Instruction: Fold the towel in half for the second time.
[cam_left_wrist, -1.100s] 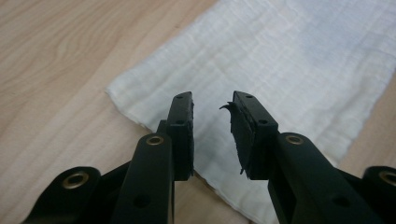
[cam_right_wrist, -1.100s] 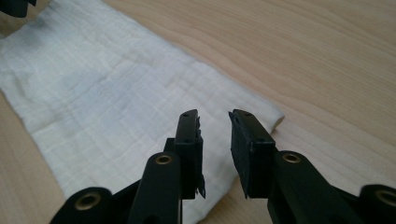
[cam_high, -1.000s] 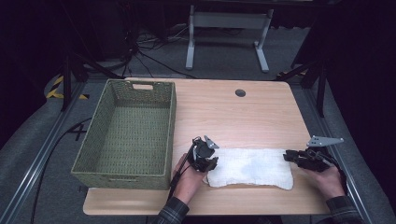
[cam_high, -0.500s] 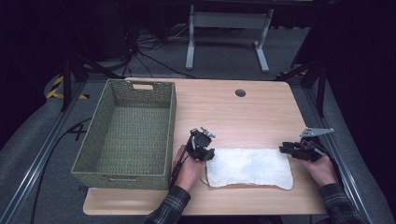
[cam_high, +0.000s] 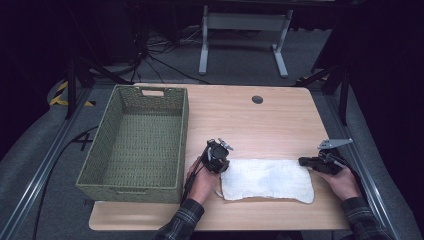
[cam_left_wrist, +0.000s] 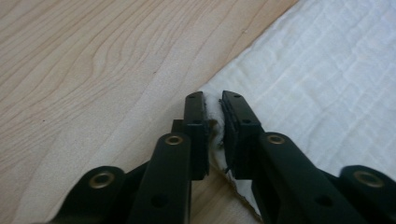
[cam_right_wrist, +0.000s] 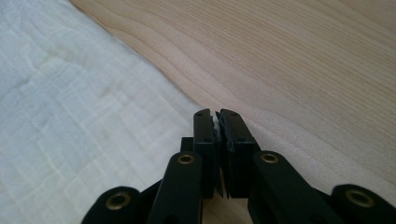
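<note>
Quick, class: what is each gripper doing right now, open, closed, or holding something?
Left gripper: closed on a corner of the white cloth.
Right gripper: closed on the cloth's edge.

A green woven basket is sitting just left of the left tongs on the wooden table. A round grommet hole is lying well beyond them.

My right gripper pinches the edge of the white, crinkled woven cloth, which lies on the pale wooden table.
</note>
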